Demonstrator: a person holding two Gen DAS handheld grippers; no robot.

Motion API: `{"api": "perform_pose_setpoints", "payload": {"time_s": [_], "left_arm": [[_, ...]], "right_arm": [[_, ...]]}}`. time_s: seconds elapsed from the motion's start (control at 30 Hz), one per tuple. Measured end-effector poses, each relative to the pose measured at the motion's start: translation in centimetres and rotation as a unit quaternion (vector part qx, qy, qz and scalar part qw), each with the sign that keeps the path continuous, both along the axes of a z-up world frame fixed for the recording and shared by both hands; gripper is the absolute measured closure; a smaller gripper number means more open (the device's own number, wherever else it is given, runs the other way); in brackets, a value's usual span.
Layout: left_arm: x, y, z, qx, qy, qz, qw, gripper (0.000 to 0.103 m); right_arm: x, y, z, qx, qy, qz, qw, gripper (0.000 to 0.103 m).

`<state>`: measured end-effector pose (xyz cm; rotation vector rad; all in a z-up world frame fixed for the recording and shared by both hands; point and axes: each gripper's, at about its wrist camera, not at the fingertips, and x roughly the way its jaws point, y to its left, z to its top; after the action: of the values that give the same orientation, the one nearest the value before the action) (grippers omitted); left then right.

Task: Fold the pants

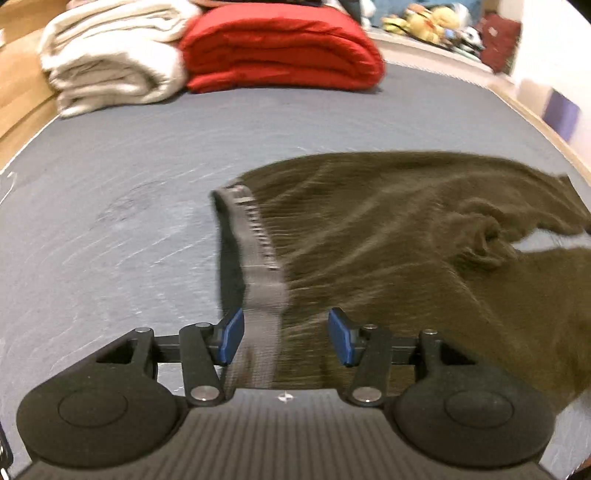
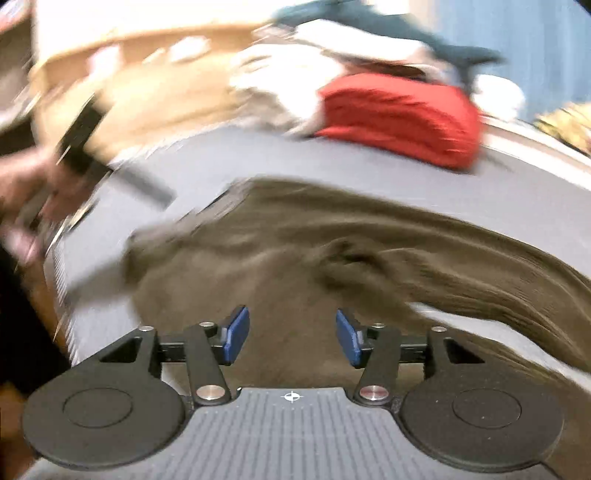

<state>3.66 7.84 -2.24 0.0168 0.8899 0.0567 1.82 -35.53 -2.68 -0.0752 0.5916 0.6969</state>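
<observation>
Dark olive-brown pants lie spread on a grey bed, legs running off to the right. Their grey waistband runs toward me and passes between the blue pads of my left gripper, whose jaws stand apart. In the right wrist view the pants lie crumpled at the crotch, and my right gripper hovers open over the fabric with nothing between its pads. The left gripper and the hand holding it show blurred at the left. Both views are motion-blurred.
A folded cream blanket and a folded red blanket sit at the far end of the bed; the red one also shows in the right wrist view. Plush toys lie at the back right. A wooden bed frame borders the left.
</observation>
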Motion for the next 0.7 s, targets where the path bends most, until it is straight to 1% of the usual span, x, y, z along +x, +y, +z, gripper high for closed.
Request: {"api": "perform_pose_setpoints", "payload": {"time_s": [0.07, 0.1, 0.17, 0.2, 0.23, 0.27, 0.3, 0.33, 0.37, 0.4, 0.43, 0.47, 0.53, 0.57, 0.6, 0.7], "left_arm": [[0.1, -1.5, -0.2, 0.004, 0.003, -0.020, 0.9998, 0.047], [-0.1, -2.1, -0.5, 0.003, 0.005, -0.031, 0.9995, 0.047], [0.1, -3.1, -0.9, -0.002, 0.010, -0.047, 0.9988, 0.047], [0.2, -3.6, -1.2, -0.007, 0.014, -0.055, 0.9983, 0.047], [0.3, -4.0, -1.4, -0.012, 0.019, -0.064, 0.9977, 0.047], [0.5, -4.5, -1.6, -0.015, 0.024, -0.072, 0.9970, 0.047], [0.7, -4.9, -1.8, -0.015, 0.027, -0.078, 0.9964, 0.047], [0.7, -5.2, -1.9, -0.016, 0.029, -0.084, 0.9960, 0.047], [0.7, -5.5, -2.0, -0.016, 0.029, -0.088, 0.9956, 0.047], [0.8, -5.7, -2.2, -0.017, 0.031, -0.092, 0.9952, 0.047], [0.9, -6.1, -2.4, -0.019, 0.033, -0.096, 0.9947, 0.047], [1.0, -6.3, -2.5, -0.021, 0.037, -0.099, 0.9942, 0.047], [1.0, -6.7, -2.9, -0.024, 0.044, -0.106, 0.9931, 0.047], [1.0, -7.1, -3.1, -0.023, 0.049, -0.112, 0.9922, 0.047], [1.0, -7.5, -3.4, -0.021, 0.055, -0.123, 0.9907, 0.047], [0.5, -9.1, -4.3, -0.021, 0.074, -0.166, 0.9830, 0.047]], "right_arm": [[1.7, -2.6, -0.5, 0.006, 0.015, -0.091, 0.996, 0.034], [2.4, -3.8, -1.0, 0.004, 0.028, -0.134, 0.991, 0.033], [4.0, -6.5, -2.5, -0.014, 0.066, -0.227, 0.972, 0.033], [4.7, -7.9, -3.5, -0.029, 0.088, -0.273, 0.957, 0.033], [5.2, -9.1, -4.6, -0.052, 0.112, -0.316, 0.941, 0.033], [5.5, -10.0, -5.8, -0.078, 0.133, -0.355, 0.922, 0.033], [5.8, -11.3, -7.0, -0.105, 0.156, -0.396, 0.899, 0.033], [5.9, -12.4, -8.0, -0.120, 0.174, -0.425, 0.880, 0.033], [5.7, -13.6, -9.0, -0.127, 0.193, -0.450, 0.863, 0.033], [5.3, -14.5, -9.7, -0.111, 0.200, -0.461, 0.857, 0.028], [5.0, -15.1, -9.8, -0.096, 0.201, -0.463, 0.858, 0.025], [4.9, -15.2, -9.7, -0.100, 0.198, -0.466, 0.856, 0.026], [4.6, -15.5, -9.4, -0.113, 0.186, -0.489, 0.844, 0.026], [4.5, -15.8, -9.2, -0.107, 0.184, -0.500, 0.840, 0.026], [4.4, -16.4, -9.1, -0.101, 0.180, -0.512, 0.834, 0.027], [3.7, -19.3, -9.3, -0.092, 0.170, -0.563, 0.804, 0.025]]}}
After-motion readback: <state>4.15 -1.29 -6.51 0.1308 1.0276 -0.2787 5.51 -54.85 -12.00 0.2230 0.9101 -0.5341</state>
